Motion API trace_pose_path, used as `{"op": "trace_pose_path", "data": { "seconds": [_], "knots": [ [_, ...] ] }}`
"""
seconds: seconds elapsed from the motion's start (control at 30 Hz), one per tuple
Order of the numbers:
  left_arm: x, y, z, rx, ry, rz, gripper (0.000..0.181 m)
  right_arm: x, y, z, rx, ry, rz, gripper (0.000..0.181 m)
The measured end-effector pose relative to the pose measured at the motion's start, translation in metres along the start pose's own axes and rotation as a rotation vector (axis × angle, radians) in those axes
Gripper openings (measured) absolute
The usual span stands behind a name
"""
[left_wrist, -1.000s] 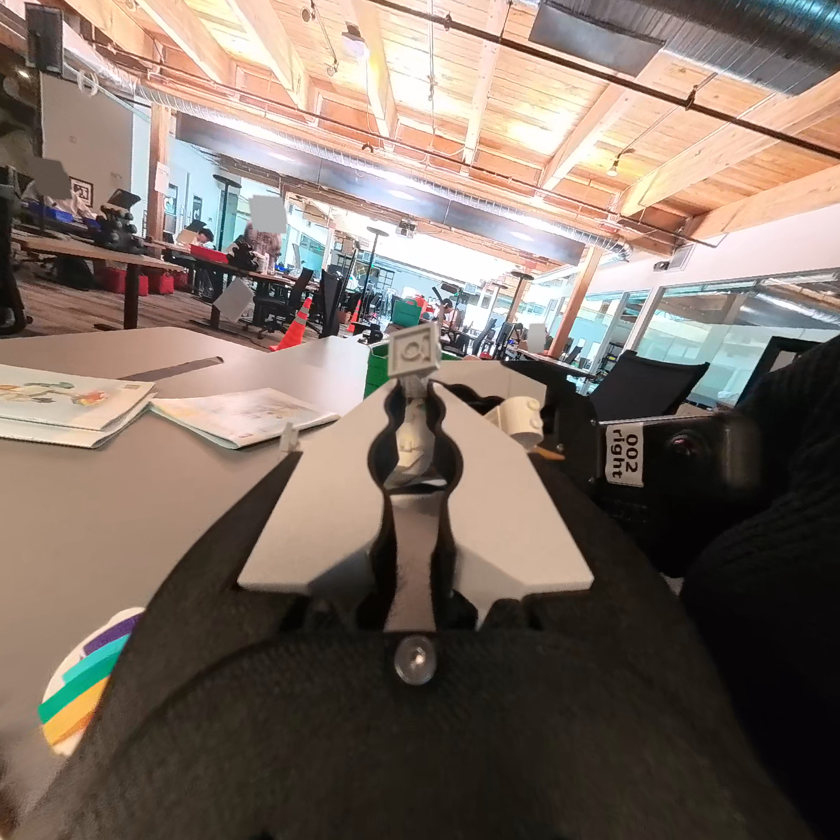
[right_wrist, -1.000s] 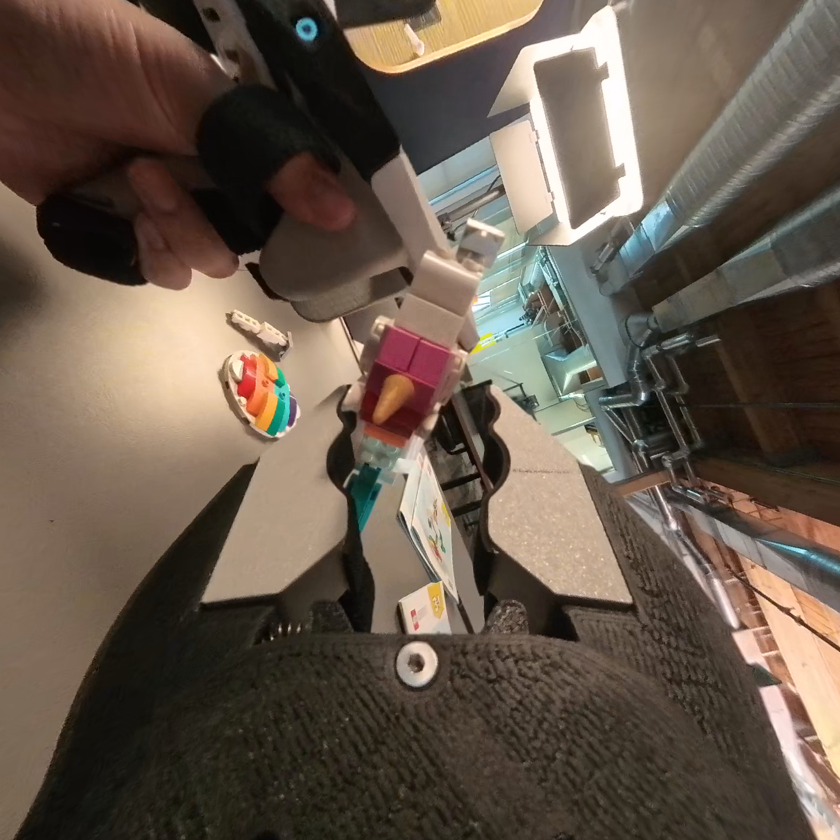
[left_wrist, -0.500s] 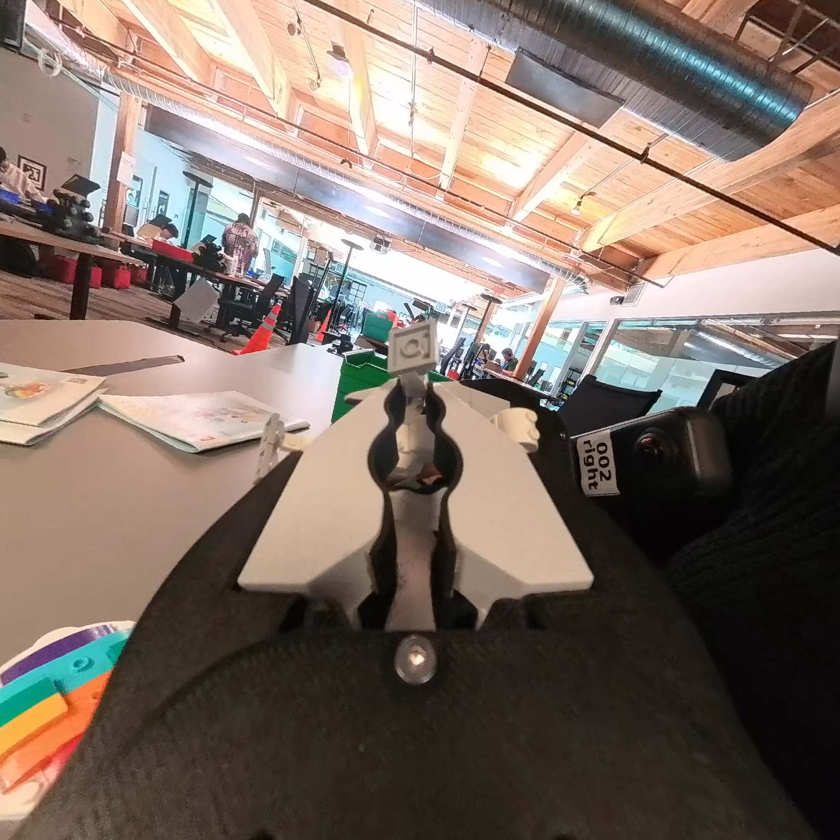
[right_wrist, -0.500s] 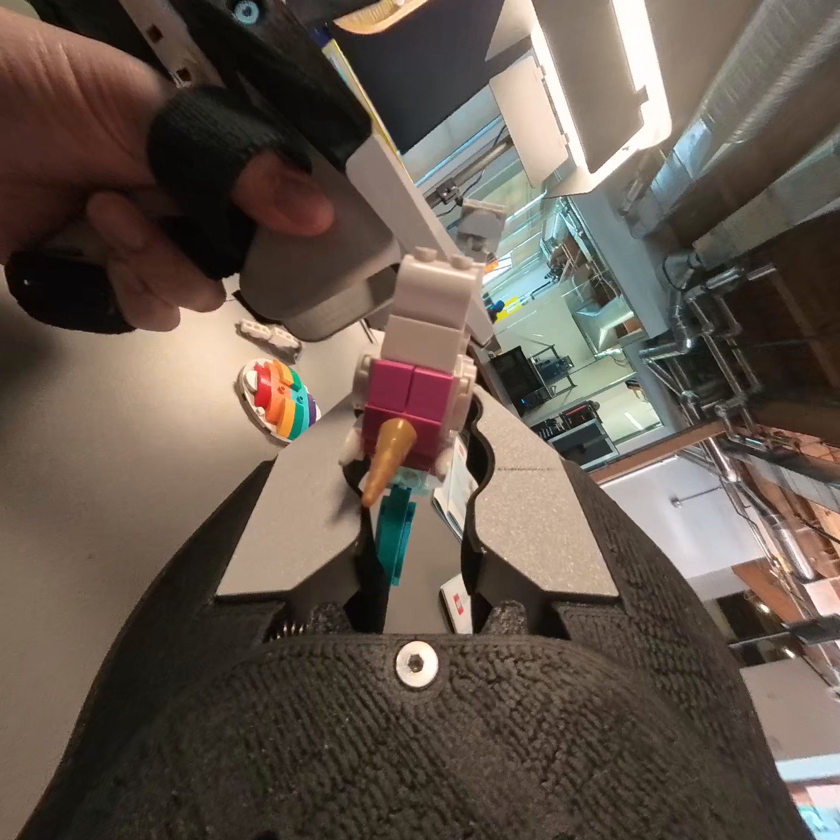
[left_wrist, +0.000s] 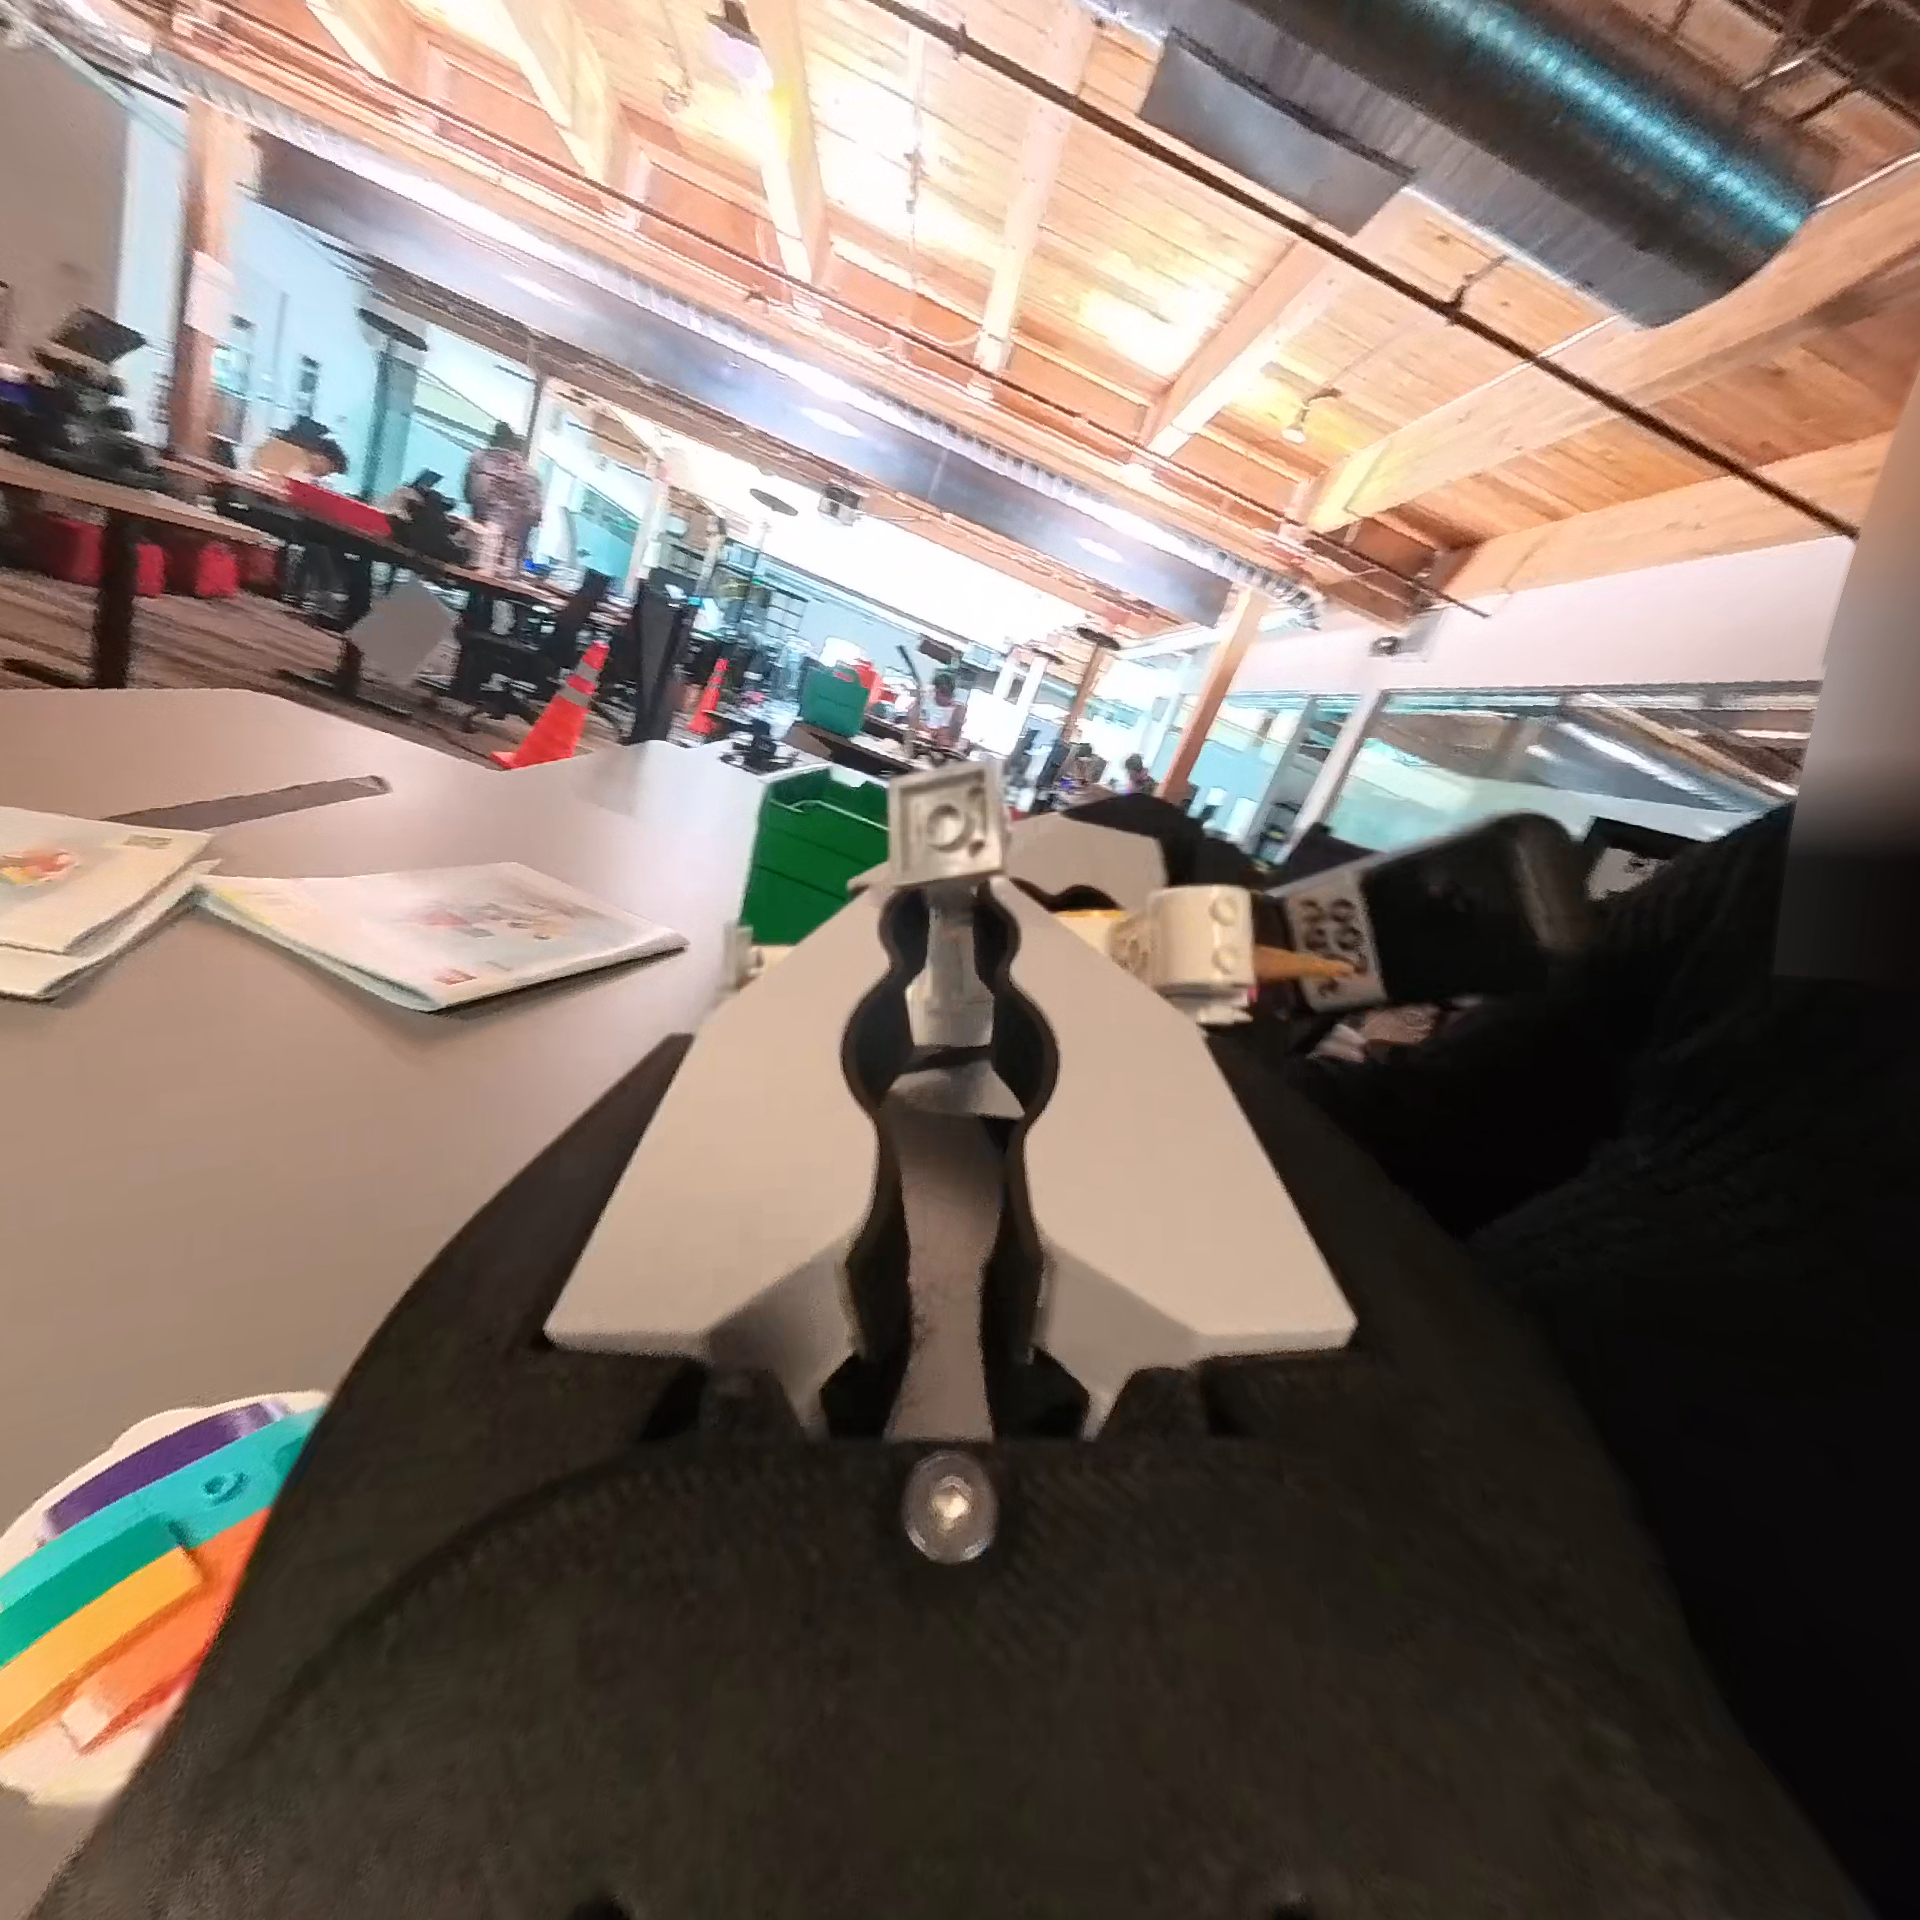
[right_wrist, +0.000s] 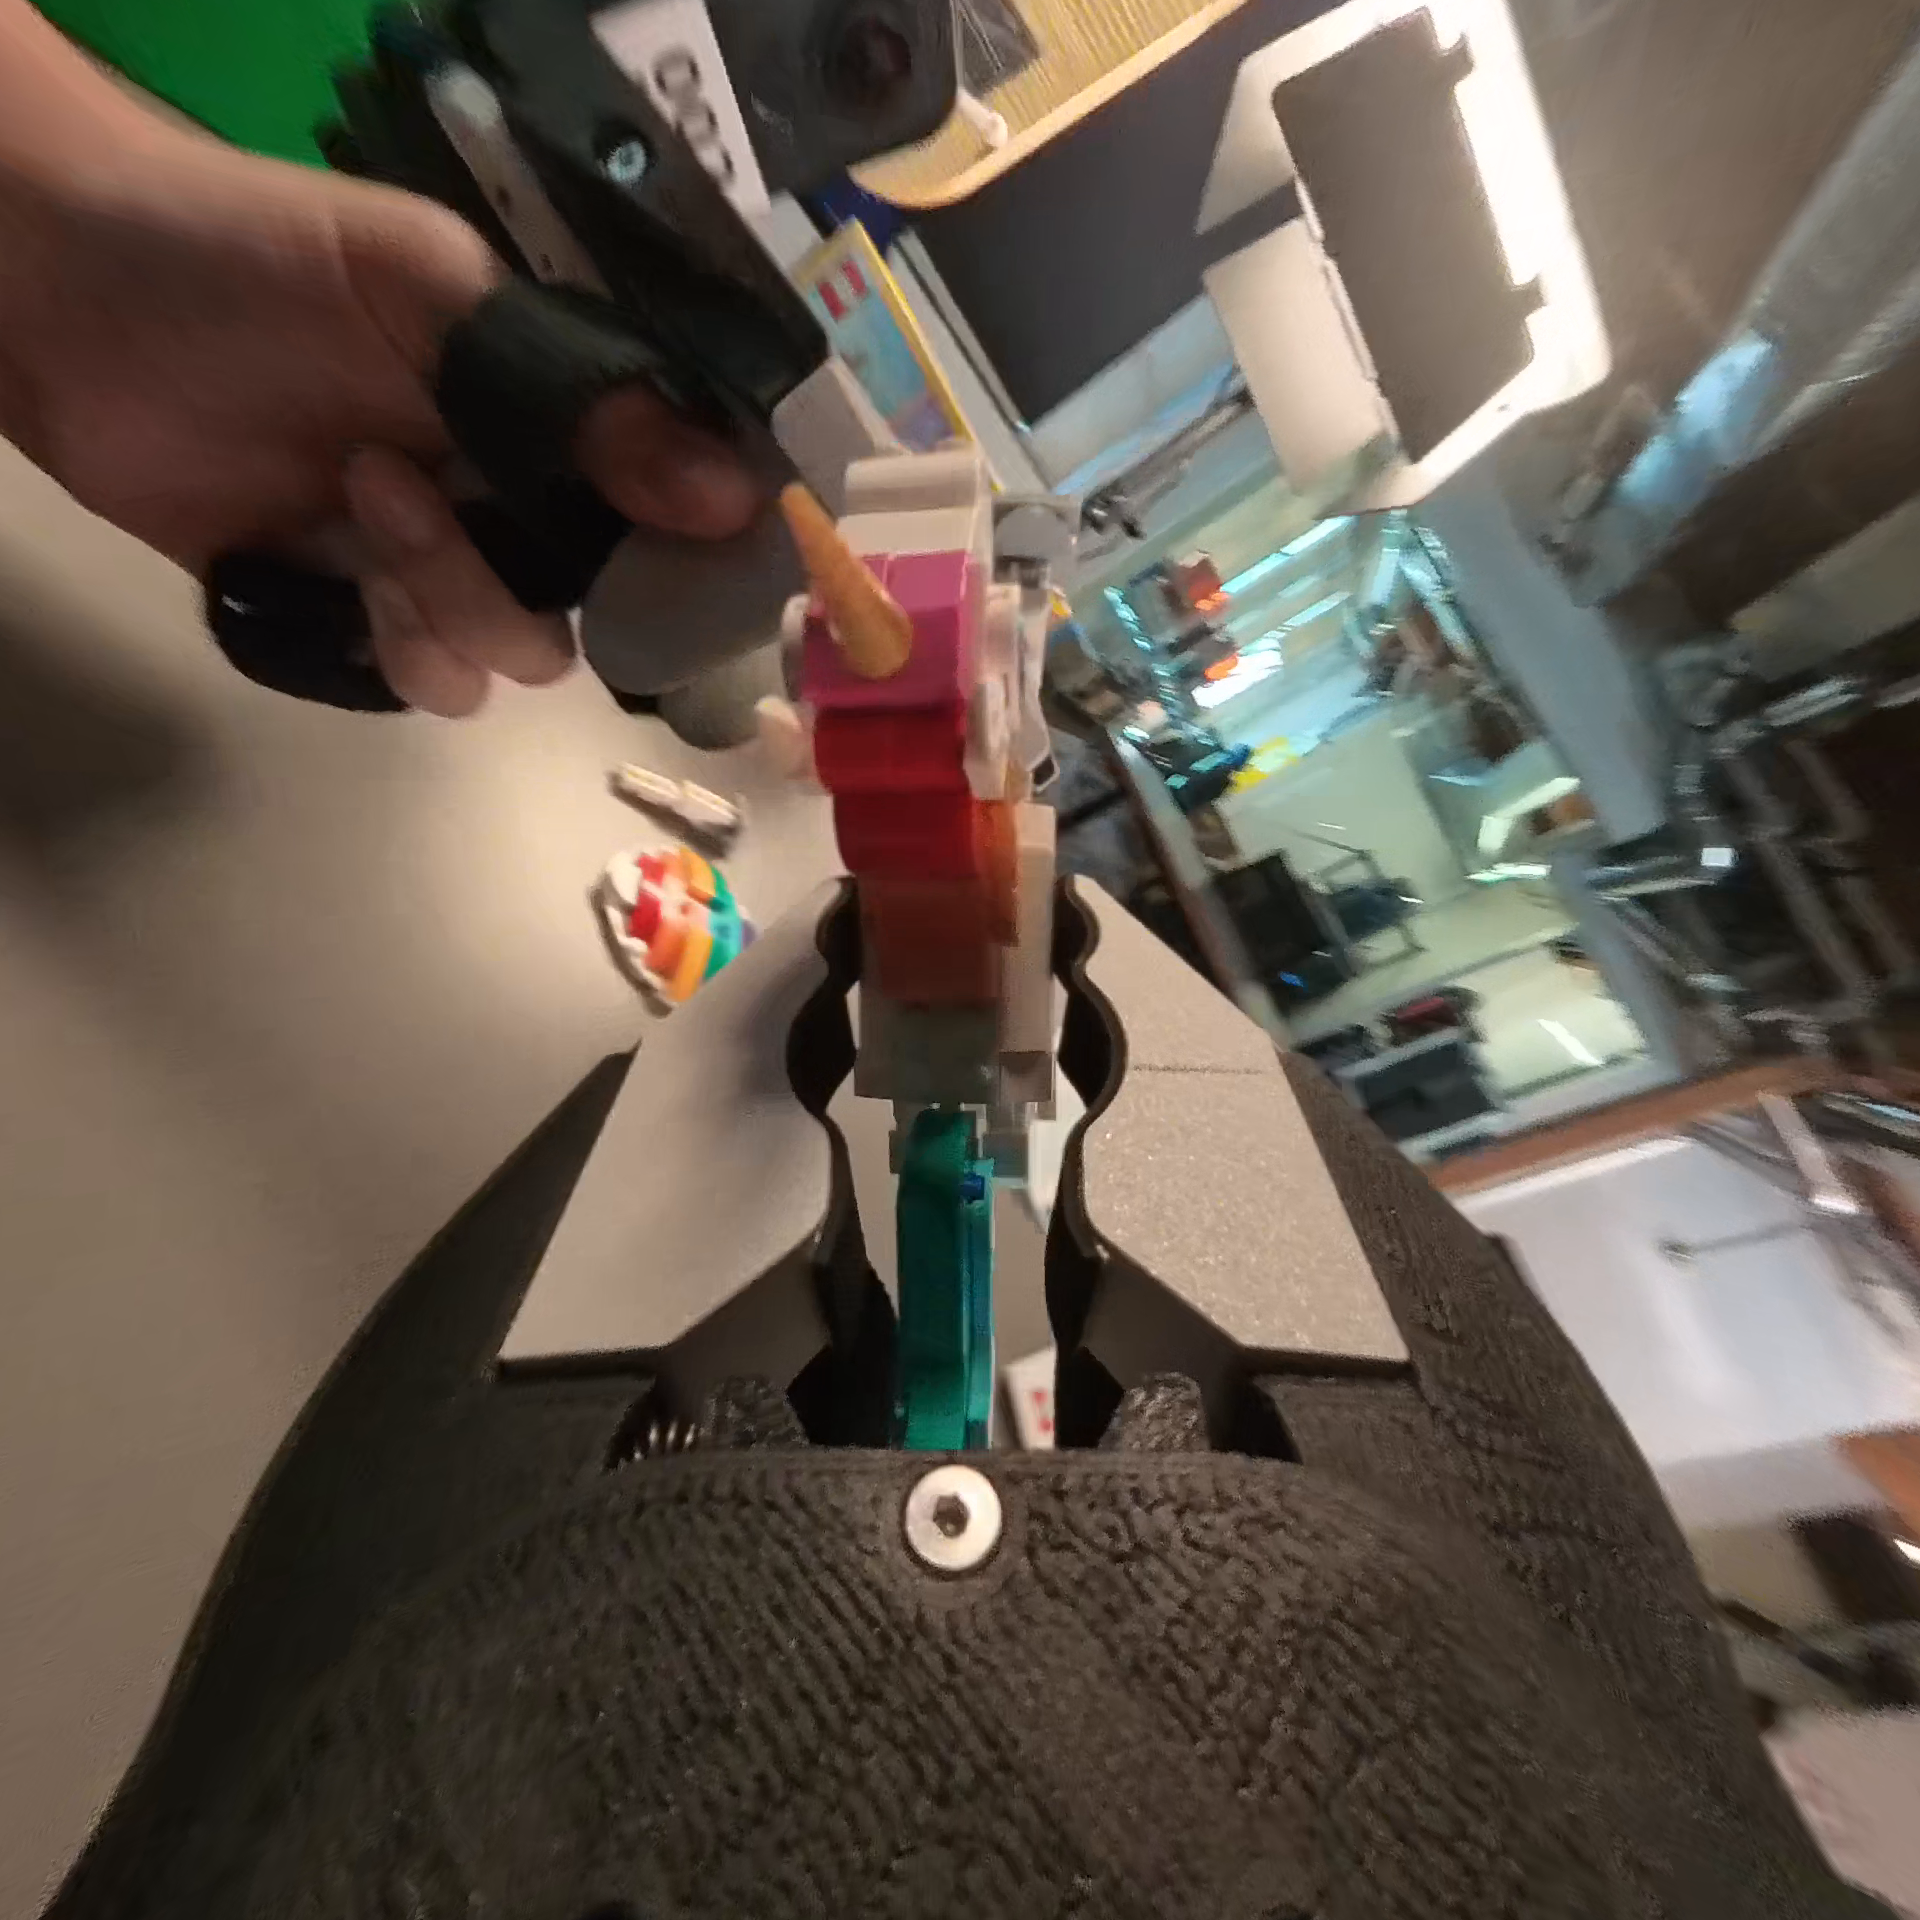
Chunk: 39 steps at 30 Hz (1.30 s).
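My left gripper (left_wrist: 951, 904) is shut on a small grey brick piece (left_wrist: 945, 847), a thin post with a square plate on top that sticks out past the fingertips. My right gripper (right_wrist: 956, 894) is shut on a brick unicorn model (right_wrist: 914, 831) with pink, red and orange blocks, white sides, a gold horn (right_wrist: 847, 597) and a teal tail between the fingers. The two grippers are close together above the grey table (left_wrist: 260, 1091). A hand (right_wrist: 260, 416) holds the left gripper beside the model's head. The model's white head (left_wrist: 1195, 935) shows in the left wrist view.
A rainbow brick disc (right_wrist: 675, 925) lies on the table, also at the lower left of the left wrist view (left_wrist: 104, 1558). Small white bricks (right_wrist: 675, 800) lie near it. Booklets (left_wrist: 436, 925) and a green bin (left_wrist: 821, 852) sit farther back.
My right gripper's jaws closed from a wider gap onto the unicorn model, which now sits deeper between the fingers and has turned. My left gripper stays shut on the grey piece.
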<state>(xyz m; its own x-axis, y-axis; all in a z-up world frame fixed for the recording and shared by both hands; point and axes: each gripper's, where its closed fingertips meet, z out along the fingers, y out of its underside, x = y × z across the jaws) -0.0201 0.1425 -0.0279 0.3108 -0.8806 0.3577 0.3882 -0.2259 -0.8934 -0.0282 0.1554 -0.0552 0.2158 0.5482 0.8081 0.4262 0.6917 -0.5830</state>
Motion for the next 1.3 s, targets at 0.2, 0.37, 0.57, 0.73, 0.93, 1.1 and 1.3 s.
{"op": "trace_pose_path", "data": {
  "seconds": [0.2, 0.37, 0.57, 0.73, 0.93, 1.1, 1.3],
  "knots": [
    [-0.001, -0.012, 0.001, 0.095, -0.040, -0.060, 0.007, 0.016, -0.006, -0.001, -0.073, 0.223, -0.286, 0.035],
    [0.008, -0.017, 0.000, 0.128, 0.038, -0.117, 0.007, 0.014, -0.018, -0.006, 0.010, 0.155, -0.162, 0.035],
    [0.008, -0.015, -0.001, 0.094, 0.049, -0.112, 0.007, 0.007, -0.019, -0.007, 0.097, -0.012, 0.061, 0.035],
    [-0.048, -0.068, -0.075, 0.394, -0.182, -0.205, 0.007, 0.016, 0.001, -0.013, -0.033, 0.134, -0.165, 0.035],
    [-0.090, -0.026, -0.094, 0.060, -0.518, -0.176, 0.008, 0.019, 0.012, -0.008, -0.025, 0.092, -0.010, 0.035],
    [-0.125, 0.011, -0.125, -0.251, -0.836, -0.102, 0.008, 0.007, 0.020, -0.005, -0.038, 0.046, -0.027, 0.035],
    [-0.135, 0.039, -0.141, -0.528, -0.980, -0.011, 0.009, -0.001, 0.021, -0.002, -0.037, 0.023, -0.031, 0.035]
  ]
}}
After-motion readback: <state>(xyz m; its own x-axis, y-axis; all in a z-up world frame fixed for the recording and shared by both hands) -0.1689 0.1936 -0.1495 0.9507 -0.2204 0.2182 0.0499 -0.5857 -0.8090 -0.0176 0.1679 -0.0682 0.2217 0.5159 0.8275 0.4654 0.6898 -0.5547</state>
